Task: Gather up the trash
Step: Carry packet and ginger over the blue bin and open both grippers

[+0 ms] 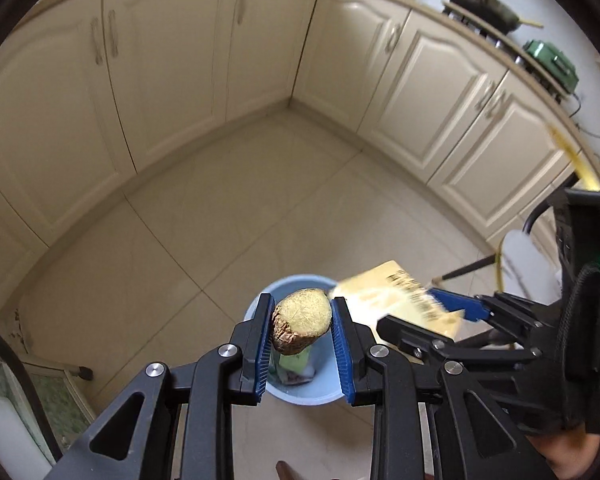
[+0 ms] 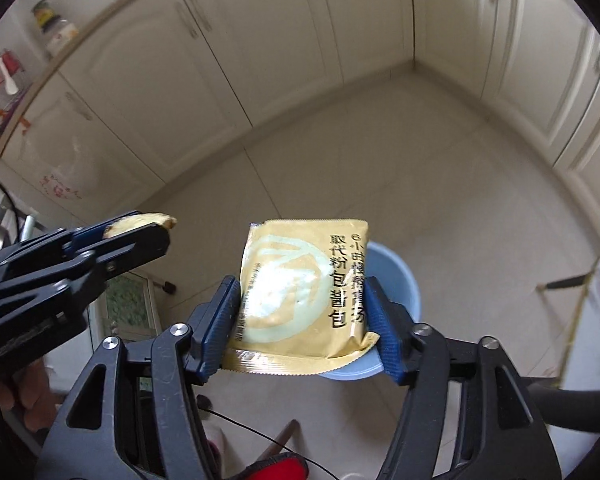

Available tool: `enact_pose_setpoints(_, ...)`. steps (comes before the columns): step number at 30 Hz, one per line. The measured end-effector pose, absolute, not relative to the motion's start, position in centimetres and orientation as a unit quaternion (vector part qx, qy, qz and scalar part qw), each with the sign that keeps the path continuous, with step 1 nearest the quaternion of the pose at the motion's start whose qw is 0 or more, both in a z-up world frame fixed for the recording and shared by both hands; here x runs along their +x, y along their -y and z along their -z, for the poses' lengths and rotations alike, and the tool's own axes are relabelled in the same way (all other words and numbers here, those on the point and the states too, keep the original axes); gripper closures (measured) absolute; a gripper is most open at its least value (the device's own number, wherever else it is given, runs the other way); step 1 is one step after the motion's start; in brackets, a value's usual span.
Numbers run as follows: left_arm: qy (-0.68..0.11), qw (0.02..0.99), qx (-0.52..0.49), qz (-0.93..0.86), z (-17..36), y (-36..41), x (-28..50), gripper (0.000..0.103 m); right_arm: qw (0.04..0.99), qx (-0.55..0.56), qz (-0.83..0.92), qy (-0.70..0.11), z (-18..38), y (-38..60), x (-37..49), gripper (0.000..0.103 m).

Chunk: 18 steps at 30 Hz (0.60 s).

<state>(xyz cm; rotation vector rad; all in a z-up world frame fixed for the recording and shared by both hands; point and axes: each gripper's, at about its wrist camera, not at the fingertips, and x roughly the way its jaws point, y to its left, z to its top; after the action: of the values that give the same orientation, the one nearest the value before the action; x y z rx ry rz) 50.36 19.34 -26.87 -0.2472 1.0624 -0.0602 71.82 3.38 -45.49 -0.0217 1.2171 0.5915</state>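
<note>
Hovering above the blue bin, the left tongs are clenching a ginger stub while the right tongs are gripping a yellow sachet; both should be centring over the bin before letting go.

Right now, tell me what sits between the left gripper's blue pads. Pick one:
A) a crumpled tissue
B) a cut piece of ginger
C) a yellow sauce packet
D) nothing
B: in the left wrist view the left gripper pinches a cut piece of ginger above the blue bin, while the yellow packet is in the right gripper.
</note>
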Motion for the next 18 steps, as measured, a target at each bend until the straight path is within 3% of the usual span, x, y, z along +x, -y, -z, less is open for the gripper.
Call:
enact_pose_setpoints(1,-0.512,0.850,-0.116,0.032,27.6,-19.8,50.5,0.079,0.775,-0.004,-0.273,-0.570,46.7,-3.2,72.4,0.040)
enact_pose_setpoints(4,-0.529,0.840,-0.116,0.035,29.1,-20.2,51.4,0.079,0.772,-0.002,-0.264,-0.578,48.6,-2.2,73.7,0.024)
enact_pose_setpoints(15,-0.588,0.800,-0.108,0.057,34.3,-19.7,59.5,0.077,0.810,-0.060,-0.182,-0.554,47.8,0.4,74.8,0.015)
enact_pose_setpoints(18,-0.598,0.794,-0.097,0.052,34.5,-19.3,60.7,0.064,0.817,-0.072,-0.168,-0.546,47.2,0.5,74.9,0.015)
